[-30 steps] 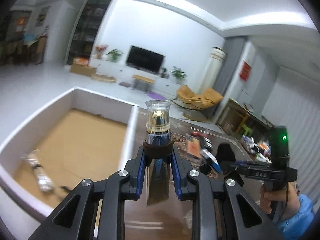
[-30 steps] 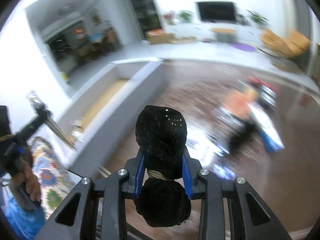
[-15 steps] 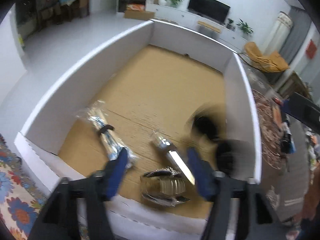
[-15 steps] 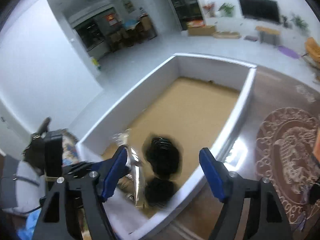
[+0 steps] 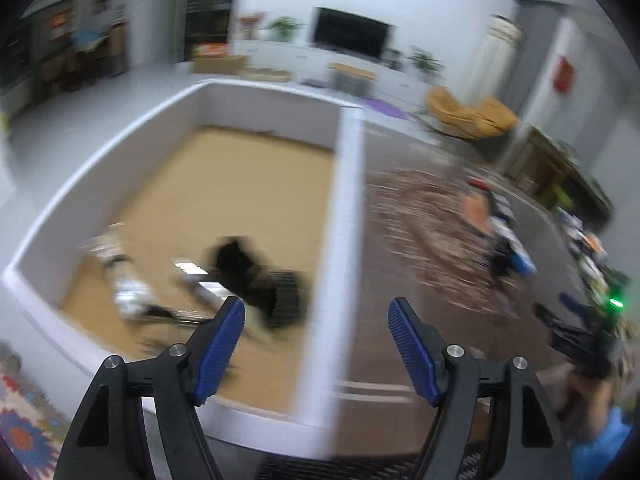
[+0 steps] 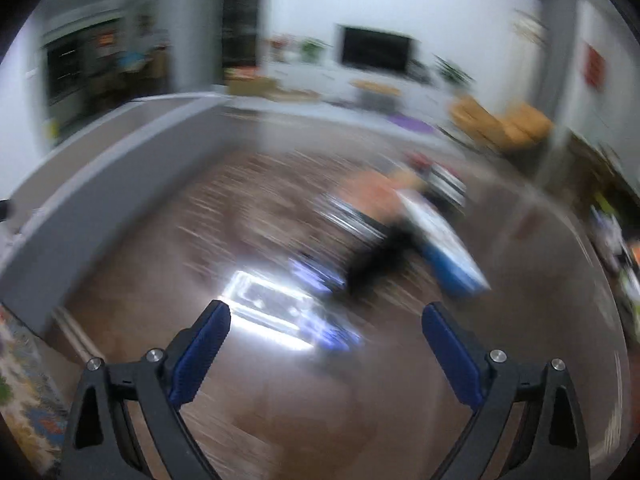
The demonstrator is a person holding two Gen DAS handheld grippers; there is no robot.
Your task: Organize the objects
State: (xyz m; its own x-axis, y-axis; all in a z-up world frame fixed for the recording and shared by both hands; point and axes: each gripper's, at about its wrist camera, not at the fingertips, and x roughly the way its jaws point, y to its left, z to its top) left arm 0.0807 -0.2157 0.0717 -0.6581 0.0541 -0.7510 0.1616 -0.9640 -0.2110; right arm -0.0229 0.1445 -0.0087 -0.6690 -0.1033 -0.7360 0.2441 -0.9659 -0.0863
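Left gripper [image 5: 316, 334]: jaws apart, nothing between them, above the white box's [image 5: 340, 216] right wall.
Right gripper [image 6: 324, 334]: jaws opening, wide and empty, over the brown bench [image 6: 280, 400].
Black bundle [image 5: 256, 280]: inside the box, ahead of the left jaws, close to the right wall.
Look: dark, soft, blurred; shiny wrapped items [image 5: 128, 292] beside it.
Left view only: box interior.
Right view only: blurred pile [image 6: 404, 236] on the bench, right of the box.

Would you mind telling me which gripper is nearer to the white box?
Left. The left gripper hangs over the white box's side wall; the right gripper is over the brown table beside it.
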